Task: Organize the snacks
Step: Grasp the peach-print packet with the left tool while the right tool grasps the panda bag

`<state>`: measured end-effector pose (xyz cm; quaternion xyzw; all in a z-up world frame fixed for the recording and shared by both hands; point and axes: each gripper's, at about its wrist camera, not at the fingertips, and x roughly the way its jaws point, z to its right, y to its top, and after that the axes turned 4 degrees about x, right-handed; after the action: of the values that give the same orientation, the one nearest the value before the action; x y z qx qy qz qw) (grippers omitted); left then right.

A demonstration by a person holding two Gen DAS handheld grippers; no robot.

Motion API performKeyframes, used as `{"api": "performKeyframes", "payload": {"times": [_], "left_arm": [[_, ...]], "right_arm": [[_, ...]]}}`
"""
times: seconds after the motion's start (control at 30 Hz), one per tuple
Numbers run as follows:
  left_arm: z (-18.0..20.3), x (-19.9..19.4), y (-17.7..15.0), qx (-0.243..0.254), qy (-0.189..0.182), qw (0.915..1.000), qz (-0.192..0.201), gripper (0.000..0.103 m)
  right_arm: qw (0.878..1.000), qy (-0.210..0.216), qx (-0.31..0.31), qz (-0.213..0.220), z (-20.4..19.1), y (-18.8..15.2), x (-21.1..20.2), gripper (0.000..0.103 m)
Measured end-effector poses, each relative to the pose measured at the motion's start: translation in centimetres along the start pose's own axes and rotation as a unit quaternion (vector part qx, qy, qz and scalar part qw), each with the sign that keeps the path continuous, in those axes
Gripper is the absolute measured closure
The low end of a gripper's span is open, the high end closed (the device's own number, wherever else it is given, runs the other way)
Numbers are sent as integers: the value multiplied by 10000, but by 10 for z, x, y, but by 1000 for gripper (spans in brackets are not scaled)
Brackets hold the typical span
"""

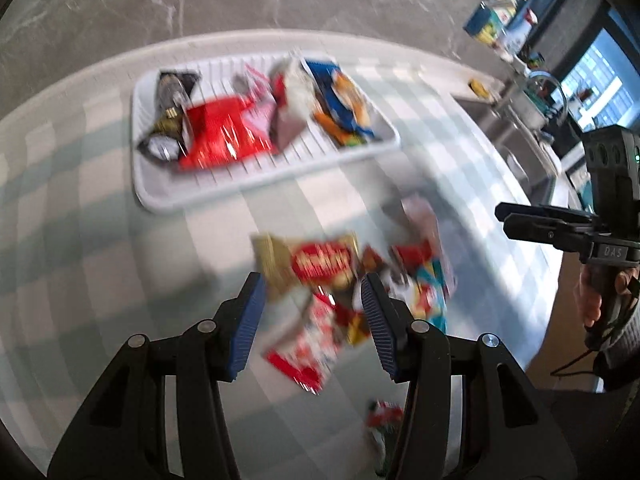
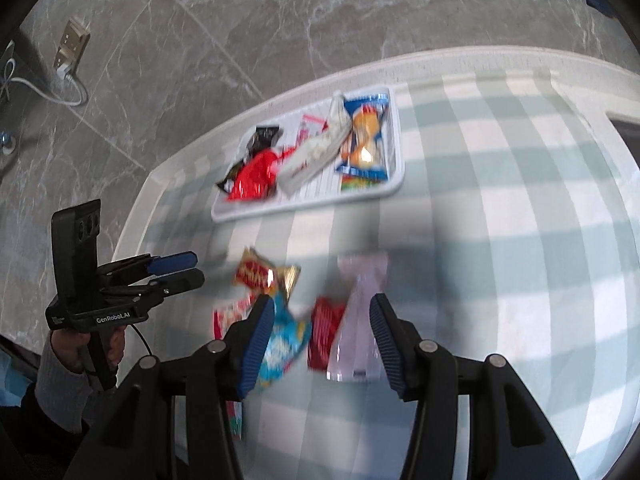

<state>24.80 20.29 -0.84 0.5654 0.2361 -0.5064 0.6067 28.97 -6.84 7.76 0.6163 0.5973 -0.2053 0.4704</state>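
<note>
A white slatted tray at the far side of the checked table holds a red packet, a black one, a white one and a blue-orange one. Nearer lies a loose pile: a gold-red packet, a red-white packet, a blue packet, a red packet and a pale lilac packet. My left gripper hovers open over the pile's left part. My right gripper hangs open above the red and lilac packets. Neither grips anything.
A small red-green packet lies near the table's front edge. A steel sink and boxes on a counter are off to the right. Grey marble floor lies beyond the table, with a floor socket and cable.
</note>
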Motion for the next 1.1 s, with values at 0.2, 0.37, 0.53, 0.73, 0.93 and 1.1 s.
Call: {"api": "performKeyframes", "payload": {"times": [0.2, 0.37, 0.53, 0.73, 0.93, 1.1], "left_arm": [[13, 15, -32, 168, 50, 9995, -271, 55], [14, 17, -42, 154, 56, 9995, -285, 55], [12, 14, -44, 142, 89, 9995, -256, 55], [8, 10, -47, 138, 88, 9996, -233, 55], [6, 12, -50, 197, 112, 9994, -251, 55], [7, 17, -48, 347, 124, 9988, -321, 55]], "right_arm": [[9994, -106, -291, -154, -5, -30, 0, 50], [9928, -347, -1129, -182, -29, -44, 3, 50], [9634, -678, -2586, -186, -73, -54, 20, 50], [9139, -1063, -3907, -299, -110, -62, 55, 50], [8829, -1362, -4450, -627, -115, -62, 92, 52], [8842, -1270, -4441, -692, -109, -63, 99, 72]]}}
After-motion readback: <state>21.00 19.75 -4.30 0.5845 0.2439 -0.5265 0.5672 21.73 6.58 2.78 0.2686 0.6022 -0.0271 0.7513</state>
